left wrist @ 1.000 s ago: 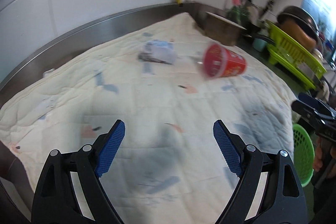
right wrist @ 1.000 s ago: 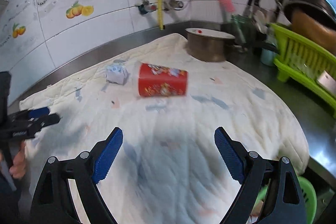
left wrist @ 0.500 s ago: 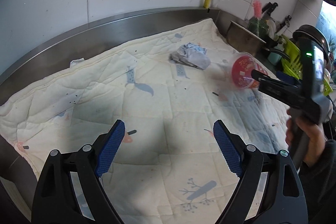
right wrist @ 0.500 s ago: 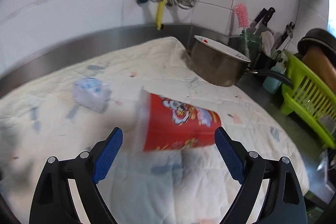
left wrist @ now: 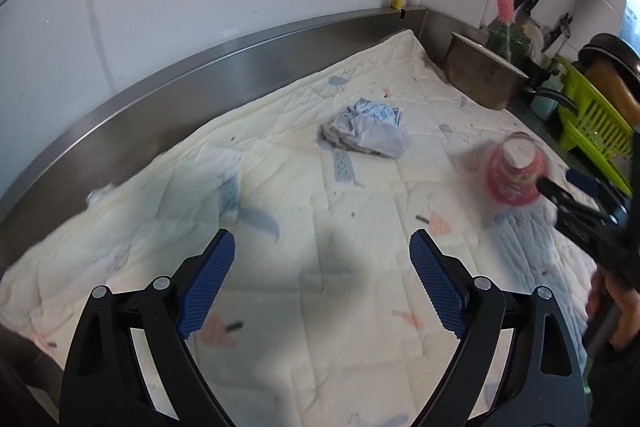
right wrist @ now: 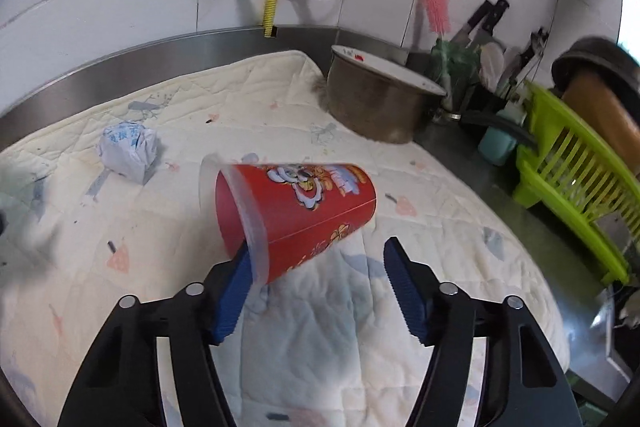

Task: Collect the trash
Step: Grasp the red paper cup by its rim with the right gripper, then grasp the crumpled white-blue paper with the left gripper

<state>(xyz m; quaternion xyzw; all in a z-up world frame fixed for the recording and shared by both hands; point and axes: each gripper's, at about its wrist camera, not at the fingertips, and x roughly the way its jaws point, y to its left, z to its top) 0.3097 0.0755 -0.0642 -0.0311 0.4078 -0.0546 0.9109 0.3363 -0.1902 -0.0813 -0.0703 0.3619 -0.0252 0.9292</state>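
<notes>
A red paper cup (right wrist: 296, 211) lies on its side on the quilted cream cloth (right wrist: 328, 327) that covers the steel counter (right wrist: 472, 163), its open, pale-rimmed mouth turned toward the crumpled wrapper and its base toward the metal pot (right wrist: 376, 107). The right tongs (right wrist: 316, 291) have just been closing around it: the left blue pad sits against the cup's rim, while the right pad stands clear of the cup wall with cloth visible between them, so the cup is between the jaws but not yet clamped. From the left wrist view the same cup (left wrist: 516, 173) appears blurred, with the black tip of the right tongs (left wrist: 560, 195) at its near side and a hand (left wrist: 616, 319) below on the handle.

The crumpled blue-and-white wrapper (left wrist: 366, 127) rests on the cloth farther from the pot than the cup, nearer the steel backsplash (left wrist: 224, 67). The left tongs (left wrist: 322, 291) hang over bare cloth on the near side of the wrapper, jaws spread wide and having just opened a little further, with nothing between the pads.

The pot stands at the cloth's far corner, a pink brush (right wrist: 436, 9) and knives behind it, and a lime-green dish rack (right wrist: 572, 195) to its right.
</notes>
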